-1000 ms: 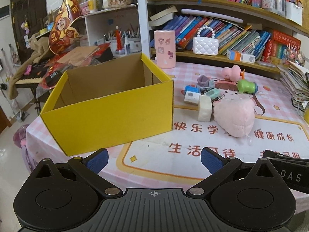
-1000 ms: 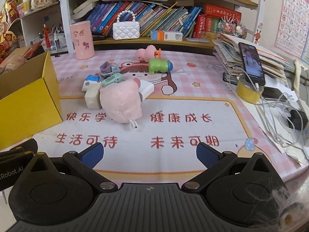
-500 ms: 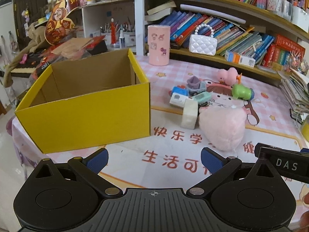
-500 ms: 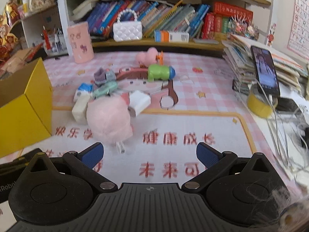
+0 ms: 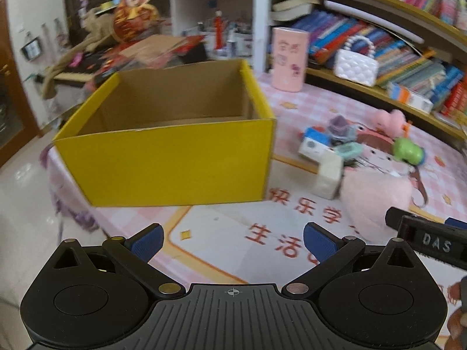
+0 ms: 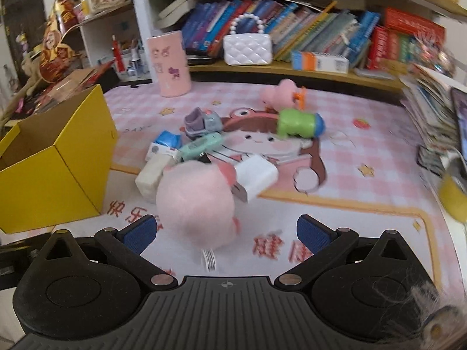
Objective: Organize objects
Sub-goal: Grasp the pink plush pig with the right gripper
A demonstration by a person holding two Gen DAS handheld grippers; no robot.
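Plush toy, pink and round, lies on the table mat just ahead of the right gripper, whose fingers are spread wide; likely soft and light, best squeezed across its middle. Left gripper, also spread, faces the yellow box

black tongs, blue pads

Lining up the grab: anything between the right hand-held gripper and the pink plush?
Nothing: right wrist view shows only bare printed mat between the right hand-held gripper and the pink plush.
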